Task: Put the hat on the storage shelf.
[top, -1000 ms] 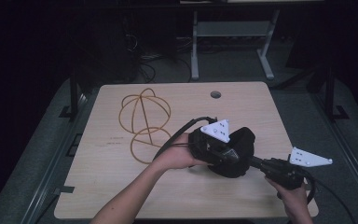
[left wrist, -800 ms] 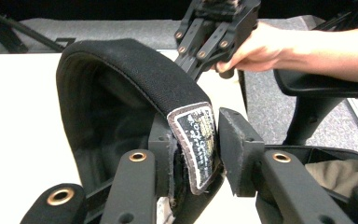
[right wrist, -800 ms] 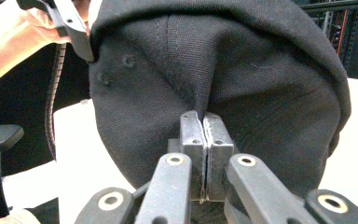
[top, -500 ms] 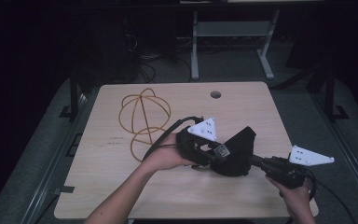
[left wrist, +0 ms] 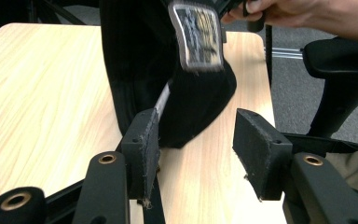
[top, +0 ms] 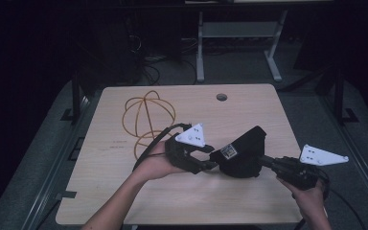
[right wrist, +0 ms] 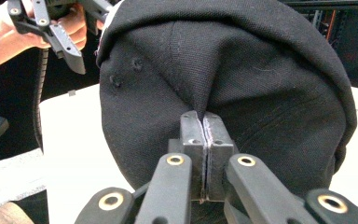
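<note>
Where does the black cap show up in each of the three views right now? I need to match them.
High view: the black cap is right of centre on the table, between the two grippers.
Left gripper view: the cap is at top centre, just beyond the open jaws.
Right gripper view: the cap takes up the middle and right, with its fabric pinched in the shut jaws.
Shared landmark: the light wooden table.

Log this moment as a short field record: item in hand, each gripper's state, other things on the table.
item: black cap with a patch on its front, partly resting on the table
right gripper: shut on the cap's fabric, pinched between the pads
left gripper: jaws have just been opening, pads apart, cap beyond them, not pressed
also on table: orange cord, looped, at the far left
</note>
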Tool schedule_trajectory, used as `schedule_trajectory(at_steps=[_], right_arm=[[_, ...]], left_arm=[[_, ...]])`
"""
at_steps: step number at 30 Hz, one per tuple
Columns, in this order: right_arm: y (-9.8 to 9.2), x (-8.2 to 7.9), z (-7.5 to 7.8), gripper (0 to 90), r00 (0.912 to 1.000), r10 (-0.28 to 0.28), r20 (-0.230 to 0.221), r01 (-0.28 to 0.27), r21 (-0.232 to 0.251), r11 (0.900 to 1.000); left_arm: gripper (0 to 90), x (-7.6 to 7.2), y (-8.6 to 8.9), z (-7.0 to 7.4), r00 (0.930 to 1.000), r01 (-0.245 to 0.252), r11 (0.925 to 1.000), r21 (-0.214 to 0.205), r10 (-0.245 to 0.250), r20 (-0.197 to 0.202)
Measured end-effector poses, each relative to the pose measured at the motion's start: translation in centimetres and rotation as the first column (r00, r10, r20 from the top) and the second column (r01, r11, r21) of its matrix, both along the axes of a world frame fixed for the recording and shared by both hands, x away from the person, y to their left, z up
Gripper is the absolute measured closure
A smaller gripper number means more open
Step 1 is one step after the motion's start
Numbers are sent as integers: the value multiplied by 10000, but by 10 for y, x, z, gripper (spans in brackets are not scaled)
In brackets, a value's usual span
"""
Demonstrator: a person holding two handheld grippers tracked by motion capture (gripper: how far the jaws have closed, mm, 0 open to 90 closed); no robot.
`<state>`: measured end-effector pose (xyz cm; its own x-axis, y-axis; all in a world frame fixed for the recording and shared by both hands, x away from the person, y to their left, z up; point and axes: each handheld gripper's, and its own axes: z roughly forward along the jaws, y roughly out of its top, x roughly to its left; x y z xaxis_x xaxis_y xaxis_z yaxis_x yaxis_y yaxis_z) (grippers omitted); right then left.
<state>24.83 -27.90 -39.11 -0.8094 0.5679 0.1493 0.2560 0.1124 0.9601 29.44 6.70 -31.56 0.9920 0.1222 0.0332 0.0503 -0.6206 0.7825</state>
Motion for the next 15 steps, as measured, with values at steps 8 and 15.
schedule_trajectory(at_steps=[8, 15], right_arm=[[0, 3, 11, 892, 10000, -13, -28, 12, -290, 9996], [0, 6, 21, 891, 10000, -21, 9, 22, -454, 9990]], left_arm=[[452, -5, 20, -9, 9987, -495, 9987, -106, 497, 138], [433, -12, 37, -23, 9957, -894, 9959, -110, 897, 248]])
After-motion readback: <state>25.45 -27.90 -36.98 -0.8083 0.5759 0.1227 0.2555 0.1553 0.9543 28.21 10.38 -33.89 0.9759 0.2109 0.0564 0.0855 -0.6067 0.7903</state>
